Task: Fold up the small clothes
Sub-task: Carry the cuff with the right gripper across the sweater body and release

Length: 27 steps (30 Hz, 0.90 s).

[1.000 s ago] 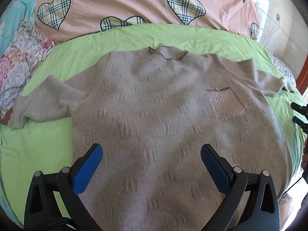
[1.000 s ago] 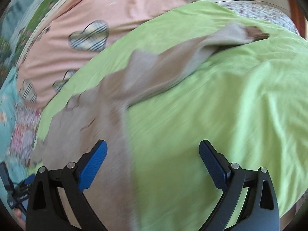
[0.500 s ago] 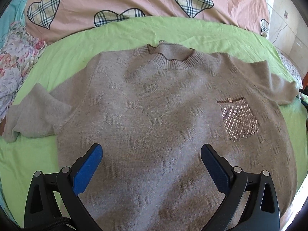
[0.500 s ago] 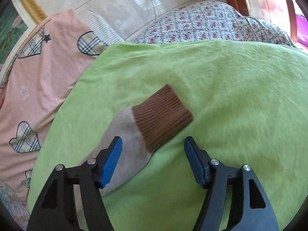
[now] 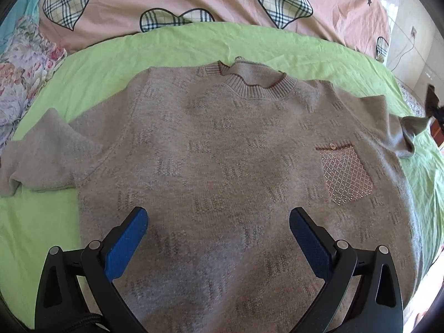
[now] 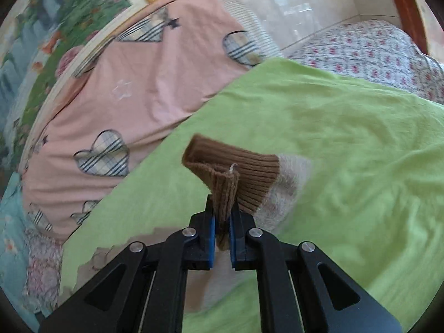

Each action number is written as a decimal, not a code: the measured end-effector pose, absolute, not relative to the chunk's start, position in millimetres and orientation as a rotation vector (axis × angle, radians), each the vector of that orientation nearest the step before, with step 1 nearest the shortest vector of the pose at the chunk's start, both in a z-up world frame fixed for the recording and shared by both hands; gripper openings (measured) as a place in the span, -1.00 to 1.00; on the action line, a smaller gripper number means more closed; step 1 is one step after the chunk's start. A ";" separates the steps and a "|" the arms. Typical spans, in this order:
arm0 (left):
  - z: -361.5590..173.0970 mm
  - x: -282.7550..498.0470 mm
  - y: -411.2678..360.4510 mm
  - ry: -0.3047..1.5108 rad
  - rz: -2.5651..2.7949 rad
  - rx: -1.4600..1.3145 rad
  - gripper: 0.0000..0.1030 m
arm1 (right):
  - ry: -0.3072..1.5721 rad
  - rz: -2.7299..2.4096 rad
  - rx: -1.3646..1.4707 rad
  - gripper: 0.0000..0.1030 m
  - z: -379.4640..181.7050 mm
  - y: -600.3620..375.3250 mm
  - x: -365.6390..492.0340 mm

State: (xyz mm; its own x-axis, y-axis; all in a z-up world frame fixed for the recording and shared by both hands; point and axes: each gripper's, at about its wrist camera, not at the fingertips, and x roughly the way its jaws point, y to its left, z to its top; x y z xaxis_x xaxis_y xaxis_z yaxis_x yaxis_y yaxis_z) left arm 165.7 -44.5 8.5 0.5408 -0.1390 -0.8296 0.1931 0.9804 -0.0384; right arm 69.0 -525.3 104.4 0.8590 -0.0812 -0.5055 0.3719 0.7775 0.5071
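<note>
The right gripper (image 6: 221, 231) is clamped on the brown cuff (image 6: 238, 172) of the sweater (image 5: 236, 172), lifted off the green sheet (image 6: 347, 144). The left gripper (image 5: 219, 231) hangs spread wide above the sweater's lower body, its pocket (image 5: 345, 174) ahead to the right.

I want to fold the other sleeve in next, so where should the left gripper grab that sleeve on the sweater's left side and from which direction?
Grip the outer end of the left sleeve, where it lies loose on the green sheet past the sweater body. Come in from the outer left side, low, one finger under the edge. The left gripper is open over the body; the right gripper pinches the brown cuff.
</note>
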 end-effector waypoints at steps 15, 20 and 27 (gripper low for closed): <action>19.3 143.5 23.8 0.954 -0.177 -0.086 0.98 | 0.734 0.488 0.537 -0.83 52.4 -232.4 229.3; 16.3 145.4 36.8 0.962 -0.182 -0.122 0.98 | 0.863 0.548 0.566 -0.83 2.0 -187.9 262.0; 16.9 160.6 37.1 0.965 -0.230 -0.178 0.98 | 0.952 0.570 0.590 -0.75 -31.5 -153.4 266.6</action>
